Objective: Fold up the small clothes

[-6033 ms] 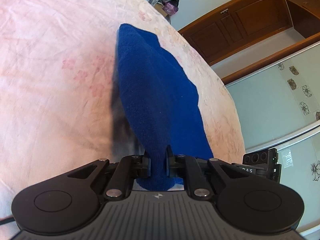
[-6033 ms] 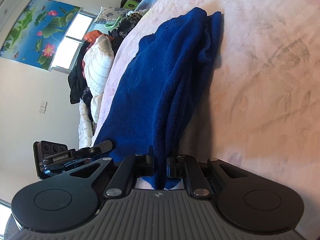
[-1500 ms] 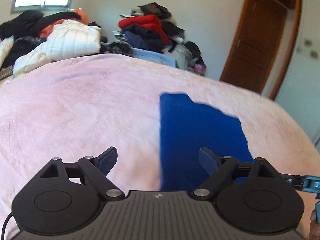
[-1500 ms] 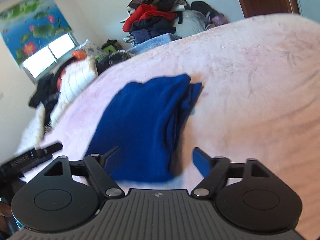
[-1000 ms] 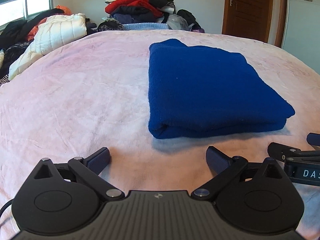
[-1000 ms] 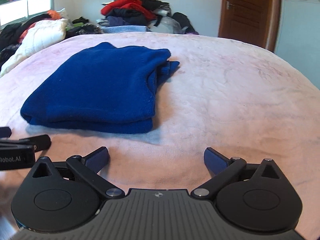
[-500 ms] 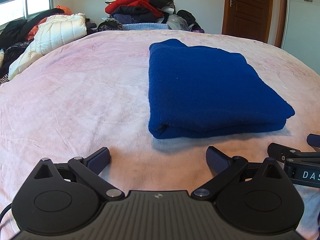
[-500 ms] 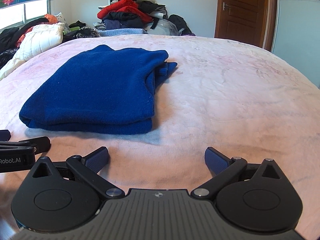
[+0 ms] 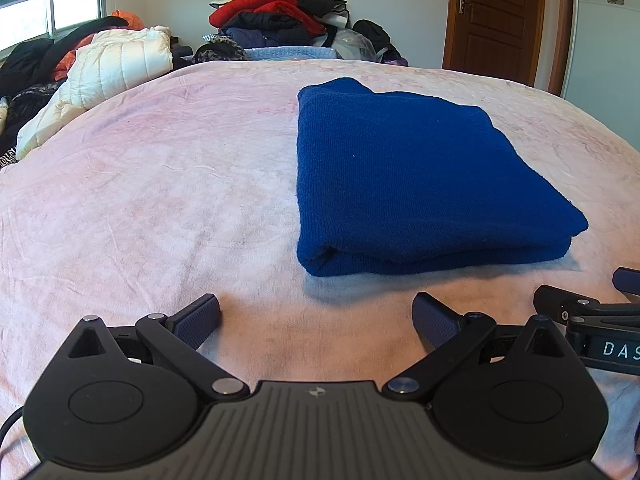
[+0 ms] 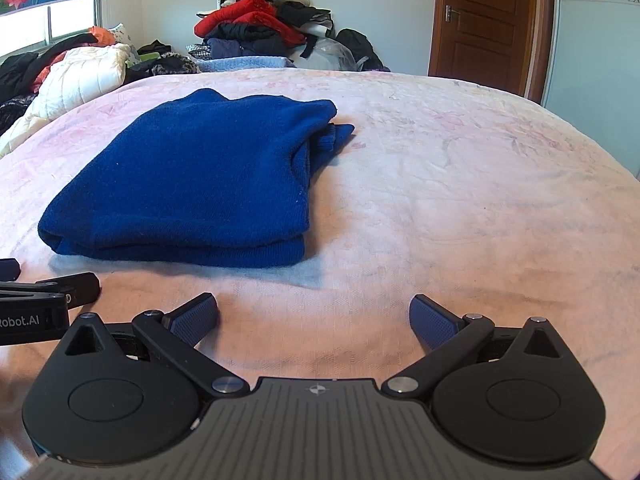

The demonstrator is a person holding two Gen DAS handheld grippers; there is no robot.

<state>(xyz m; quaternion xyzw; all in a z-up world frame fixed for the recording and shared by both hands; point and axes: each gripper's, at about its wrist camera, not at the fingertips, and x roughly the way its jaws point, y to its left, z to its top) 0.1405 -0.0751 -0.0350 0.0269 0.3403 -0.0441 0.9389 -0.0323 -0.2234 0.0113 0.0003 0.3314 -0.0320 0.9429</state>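
Observation:
A blue knit garment (image 9: 412, 176) lies folded into a flat rectangle on the pink bedspread (image 9: 152, 184). In the right wrist view the garment (image 10: 192, 184) shows with a sleeve end sticking out at its far right corner. My left gripper (image 9: 316, 316) is open and empty, low over the bedspread in front of the garment's near left corner. My right gripper (image 10: 314, 316) is open and empty, in front of the garment's near right corner. Each gripper shows at the edge of the other's view, the right one (image 9: 592, 316) and the left one (image 10: 36, 300).
A pile of clothes (image 9: 280, 12) is heaped at the far end of the bed. A white quilted jacket (image 9: 100, 80) and dark clothes lie at the far left. A wooden door (image 9: 496, 20) stands at the back right.
Six seconds ago both grippers were shut on the blue garment and held it up. They have let go and drawn back; it lies folded. Over the last second nothing moves.

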